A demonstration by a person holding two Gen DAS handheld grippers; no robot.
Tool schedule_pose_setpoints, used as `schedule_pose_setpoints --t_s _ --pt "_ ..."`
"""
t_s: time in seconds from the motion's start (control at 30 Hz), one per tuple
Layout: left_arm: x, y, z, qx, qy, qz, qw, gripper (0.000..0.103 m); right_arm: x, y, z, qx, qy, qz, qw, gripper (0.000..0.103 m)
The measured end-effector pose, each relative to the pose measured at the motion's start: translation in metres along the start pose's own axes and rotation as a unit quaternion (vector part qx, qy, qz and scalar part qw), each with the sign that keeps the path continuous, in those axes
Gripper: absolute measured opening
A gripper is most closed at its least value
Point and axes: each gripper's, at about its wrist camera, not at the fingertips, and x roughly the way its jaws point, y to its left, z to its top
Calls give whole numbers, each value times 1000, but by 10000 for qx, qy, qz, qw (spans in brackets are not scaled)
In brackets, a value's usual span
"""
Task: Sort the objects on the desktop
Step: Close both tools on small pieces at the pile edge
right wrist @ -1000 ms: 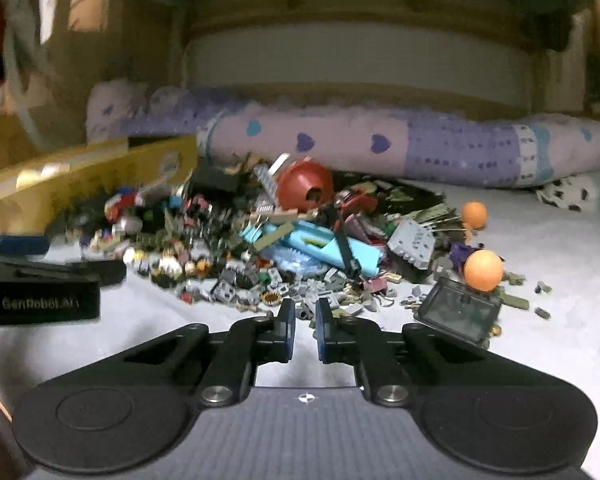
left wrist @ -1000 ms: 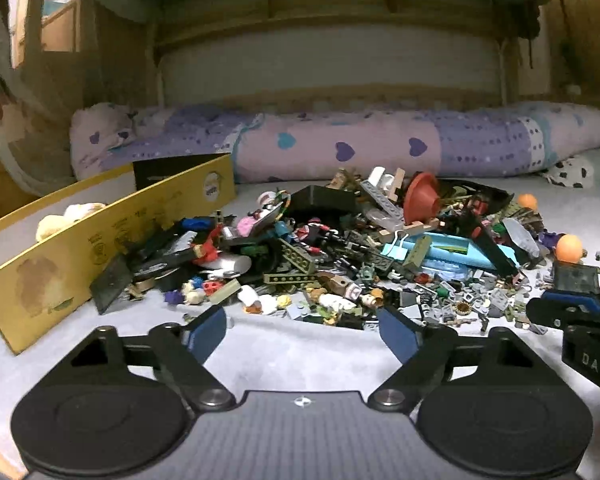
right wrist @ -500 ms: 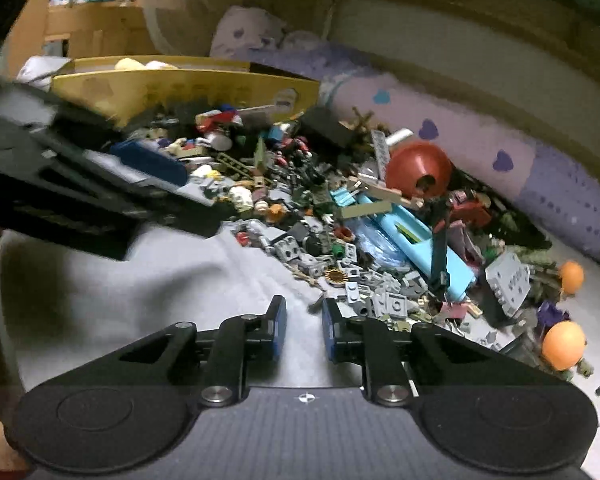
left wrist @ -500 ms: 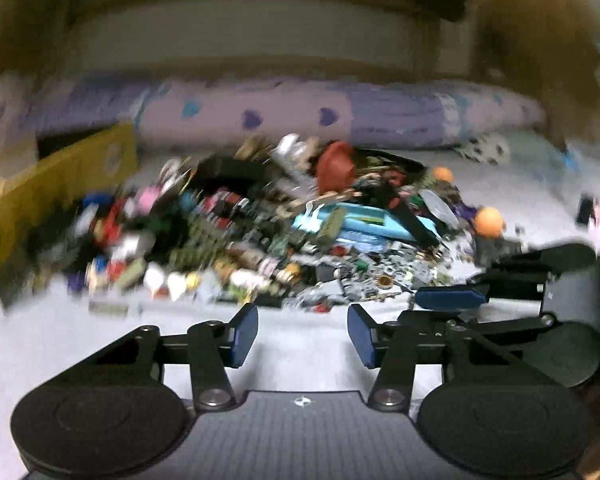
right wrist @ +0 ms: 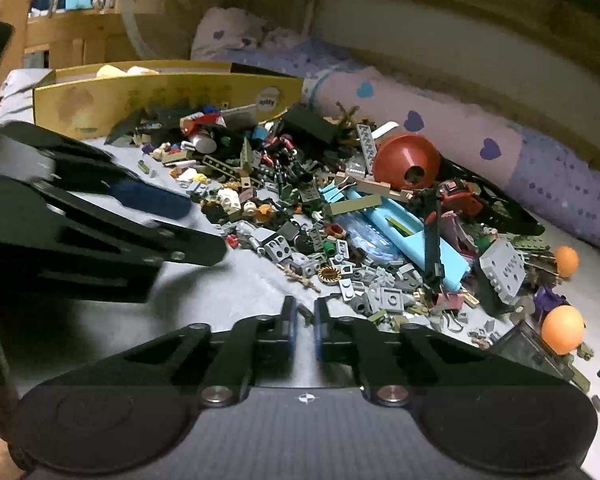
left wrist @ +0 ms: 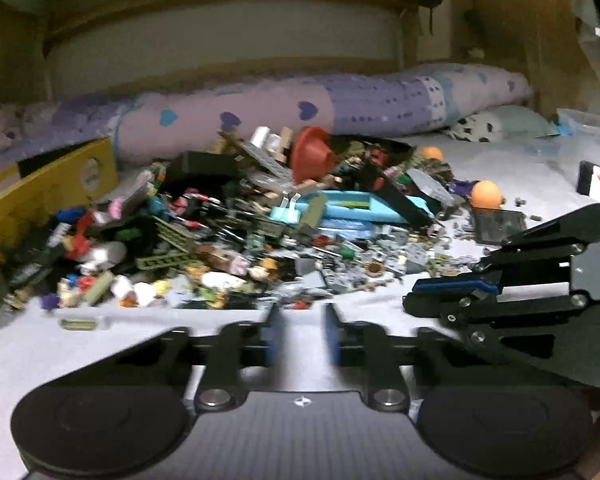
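Sorting had barely started when I checked: pile [right wrist: 340, 216] sat mid-frame, yellow box [right wrist: 160, 100] upper left. Left gripper [left wrist: 298, 332] was closing on nothing; right gripper [right wrist: 305, 330] together, empty.

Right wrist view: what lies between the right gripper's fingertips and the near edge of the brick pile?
Only a short bare stretch of grey bedsheet separates the right gripper from the brick pile; the right wrist view shows it.

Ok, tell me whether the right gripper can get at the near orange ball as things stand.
Probably yes. The near orange ball sits at the pile's open right edge, nothing on top. The right gripper is shut and would need to open first.
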Motion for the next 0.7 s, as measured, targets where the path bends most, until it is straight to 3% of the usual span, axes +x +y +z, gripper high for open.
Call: schedule_pose_setpoints --t_s 0.17,0.3,0.7 --pt "11 1 4 -195 124 -8 9997 15 -13 -2 -3 176 -128 -19 9998 7" --pt "16 2 9 -366 284 67 9989 21 -18 -4 -5 207 -170 -45 9996 7" --pt "34 -6 26 -347 881 338 9949 28 -25 15 -10 -277 -379 -97 9988 7"
